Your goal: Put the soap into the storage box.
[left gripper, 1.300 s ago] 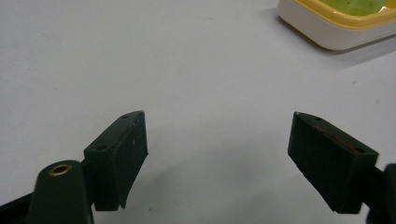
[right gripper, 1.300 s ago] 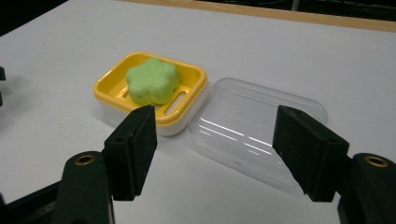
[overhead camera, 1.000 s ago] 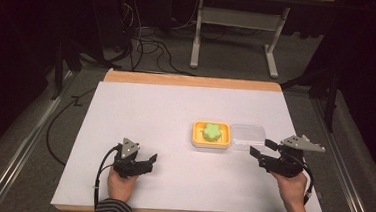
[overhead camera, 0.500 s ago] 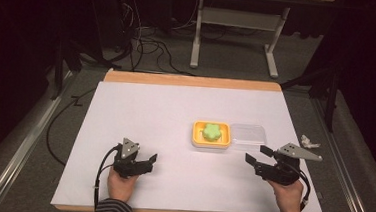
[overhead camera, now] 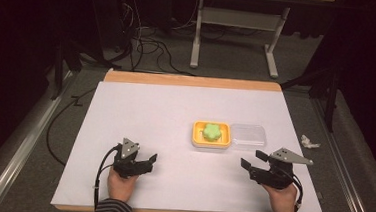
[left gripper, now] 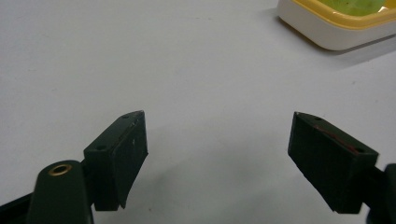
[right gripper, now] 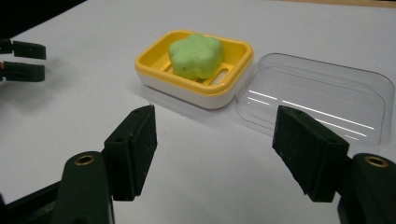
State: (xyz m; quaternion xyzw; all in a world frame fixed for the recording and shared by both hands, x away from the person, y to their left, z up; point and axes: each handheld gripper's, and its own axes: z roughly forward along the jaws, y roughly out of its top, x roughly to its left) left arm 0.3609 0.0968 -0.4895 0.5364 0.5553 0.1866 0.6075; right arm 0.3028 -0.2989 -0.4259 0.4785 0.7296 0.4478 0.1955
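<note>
The right tongs (overhead camera: 252,160) have sunk toward the bench (overhead camera: 150,113), empty and parted, soap (right gripper: 195,55) in its yellow dish (right gripper: 154,65) just ahead, clear lid (right gripper: 317,93) beside; left tongs (overhead camera: 148,162) idle wide.

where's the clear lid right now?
In the high view the clear lid lies on the table right of centre, against the right side of the yellow soap dish, just beyond the right gripper.

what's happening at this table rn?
A person holds a two-jaw tool in each hand over a white table. Both the left tool and the right tool are open and empty. Nearest the right one: a yellow soap dish with a green flower-shaped soap, a clear lid lying beside it.
</note>
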